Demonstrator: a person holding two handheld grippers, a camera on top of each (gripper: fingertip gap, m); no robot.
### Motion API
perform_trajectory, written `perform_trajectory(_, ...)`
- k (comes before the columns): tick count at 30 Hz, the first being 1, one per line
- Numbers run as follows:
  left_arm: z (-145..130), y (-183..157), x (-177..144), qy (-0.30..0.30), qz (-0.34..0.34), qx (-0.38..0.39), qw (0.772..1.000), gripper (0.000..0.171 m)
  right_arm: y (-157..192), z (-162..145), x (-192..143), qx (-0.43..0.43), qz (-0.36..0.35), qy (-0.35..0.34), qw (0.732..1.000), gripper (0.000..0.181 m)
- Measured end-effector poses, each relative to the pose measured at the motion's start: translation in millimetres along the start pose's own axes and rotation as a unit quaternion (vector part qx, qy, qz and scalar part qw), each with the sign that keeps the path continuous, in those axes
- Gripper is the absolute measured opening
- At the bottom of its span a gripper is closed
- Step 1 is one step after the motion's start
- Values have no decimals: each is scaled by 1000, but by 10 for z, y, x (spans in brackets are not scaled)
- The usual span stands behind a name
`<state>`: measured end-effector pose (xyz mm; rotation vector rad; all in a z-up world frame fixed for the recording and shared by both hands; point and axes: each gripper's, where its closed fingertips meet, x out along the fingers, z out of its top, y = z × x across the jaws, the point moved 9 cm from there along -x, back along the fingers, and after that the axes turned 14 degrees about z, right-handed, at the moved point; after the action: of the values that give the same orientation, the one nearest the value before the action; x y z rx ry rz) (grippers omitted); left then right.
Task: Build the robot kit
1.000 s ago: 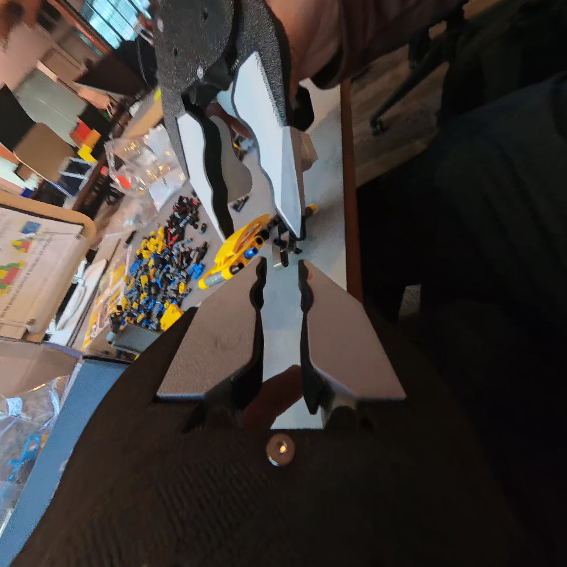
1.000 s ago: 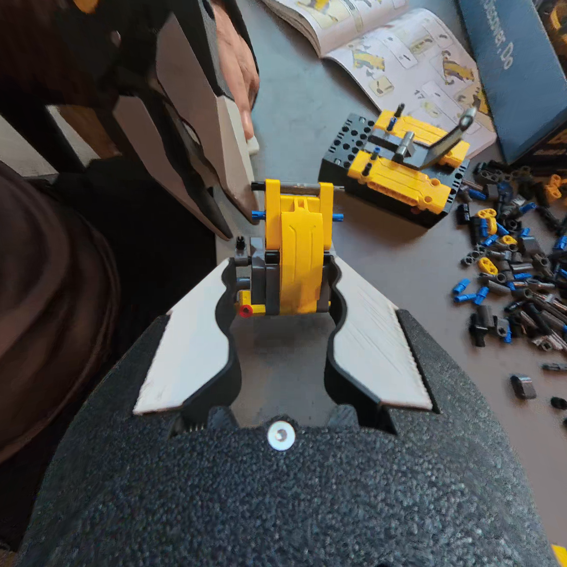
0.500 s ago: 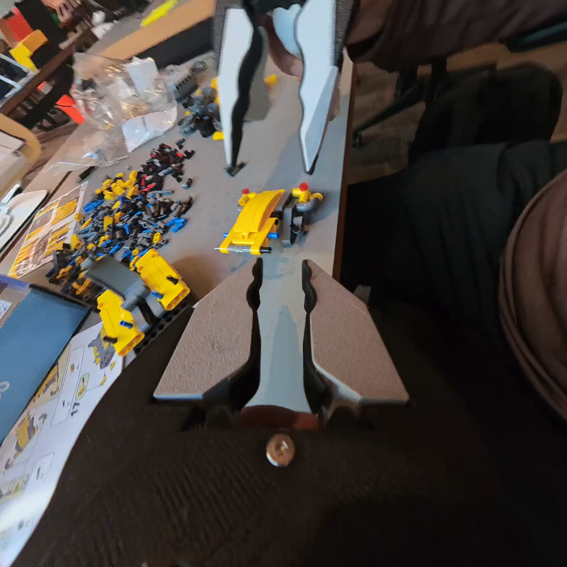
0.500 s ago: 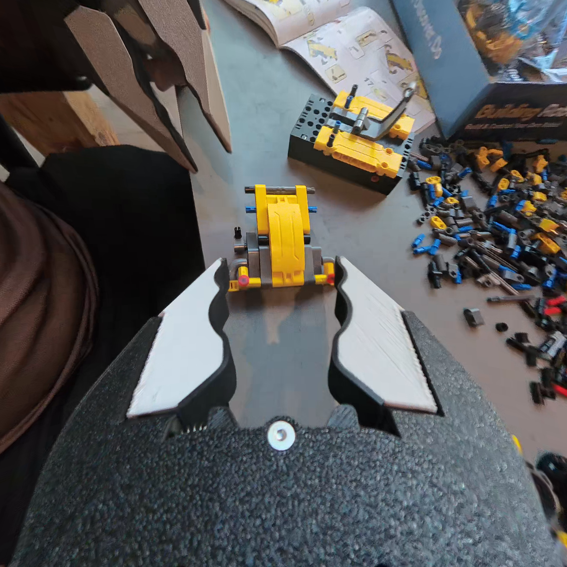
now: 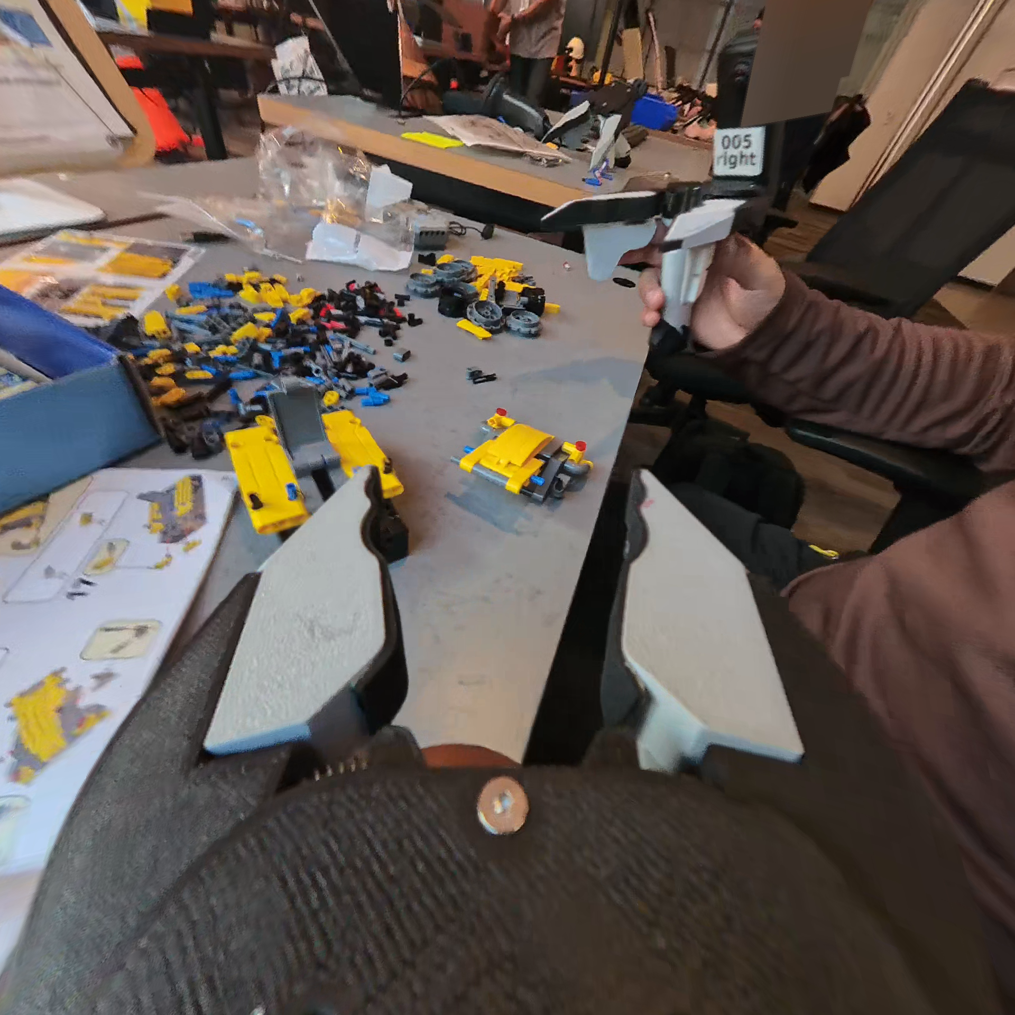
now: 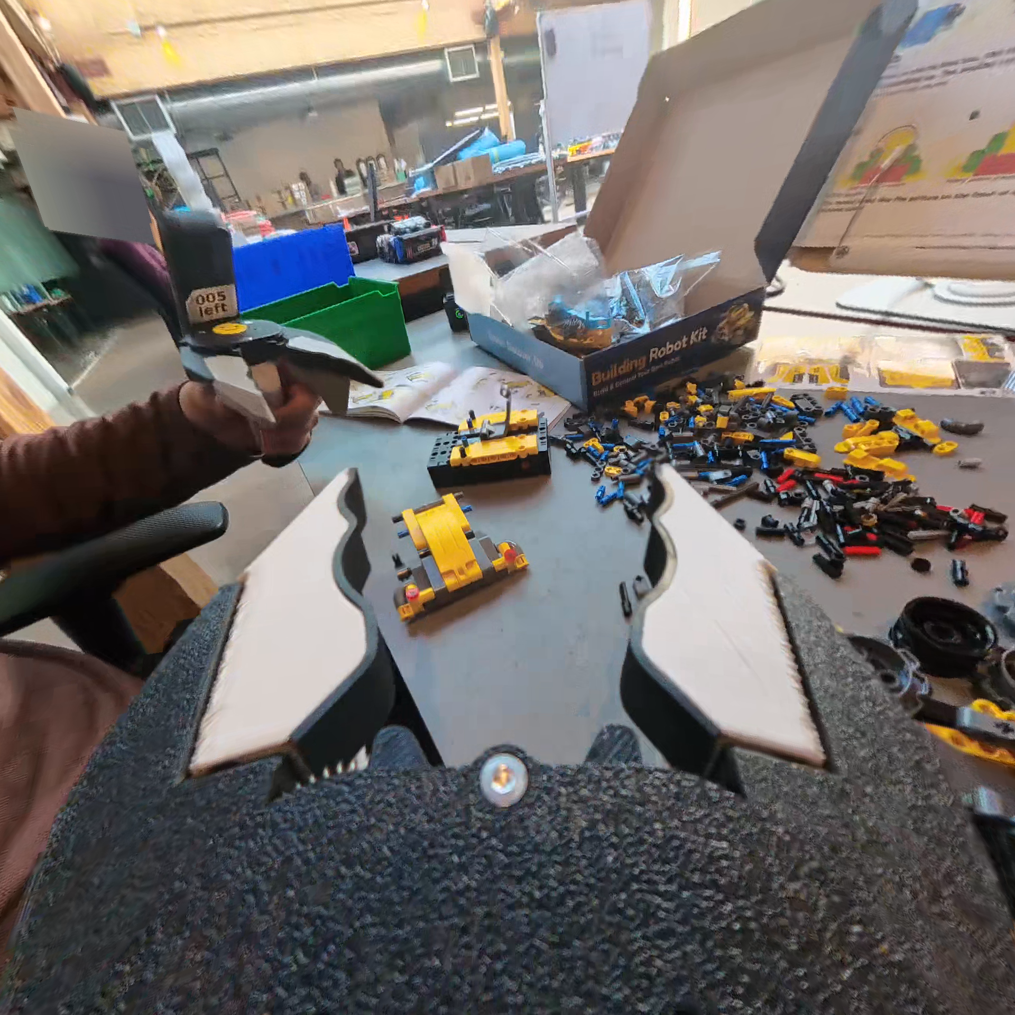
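Both sets of tongs up off the surface (image 5: 494, 631), holding nothing. Left tongs (image 5: 502, 497) spread wide, hovering over the near corner of the surface, one finger past its right edge. Right tongs (image 6: 505, 489) spread wide too, hanging above the small yellow-and-grey brick build (image 6: 453, 555) without touching it. Saw that build lying flat and alone just inside the surface's edge (image 5: 626, 417), bare grey all around it and plenty of free room between it and the other stuff. Counted two assembled pieces: that one, plus a bigger yellow build on a black base (image 6: 489, 447) farther in, well apart from it. Loose bricks (image 6: 813, 483) heaped beyond in one wide scatter of black, blue, yellow and red, way too many to count. One open instruction booklet (image 6: 439, 392) behind the black base, one open blue kit box (image 6: 648, 351) with plastic bags inside, one green bin (image 6: 340, 321) past the far edge. Black wheels (image 6: 944, 634) off at the right margin, count unclear.
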<state>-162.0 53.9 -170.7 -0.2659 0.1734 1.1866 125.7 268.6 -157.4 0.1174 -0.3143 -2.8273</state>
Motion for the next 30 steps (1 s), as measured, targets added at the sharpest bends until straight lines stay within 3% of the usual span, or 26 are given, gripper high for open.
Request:
perform_trajectory(2,-85,-129,-2,4,-13,-15,1000,91,-63,-130,-21,1,-25,37,999,97)
perform_trajectory(5,-281,-339,1,-19,13,38,999,89,-168,-396,11,-2,-61,117,991,95)
perform_trajectory(8,-463,-489,13,-40,53,83,994,70,-196,-533,92,29,-43,164,985,87)
perform_trajectory(11,-566,-608,63,3,55,120,991,63,-187,-572,140,29,-43,180,982,78)
perform_trajectory(17,-739,-711,198,35,-12,95,995,59,-164,-718,278,58,-17,224,973,67)
perform_trajectory(21,-766,-796,264,41,-40,118,991,56,-151,-718,302,61,-7,220,974,60)
perform_trajectory(26,-821,-895,267,47,-66,146,986,54,-201,-679,305,128,44,179,974,55)
perform_trajectory(30,-913,-905,246,65,-67,180,979,54,-191,-663,369,165,105,165,967,24)
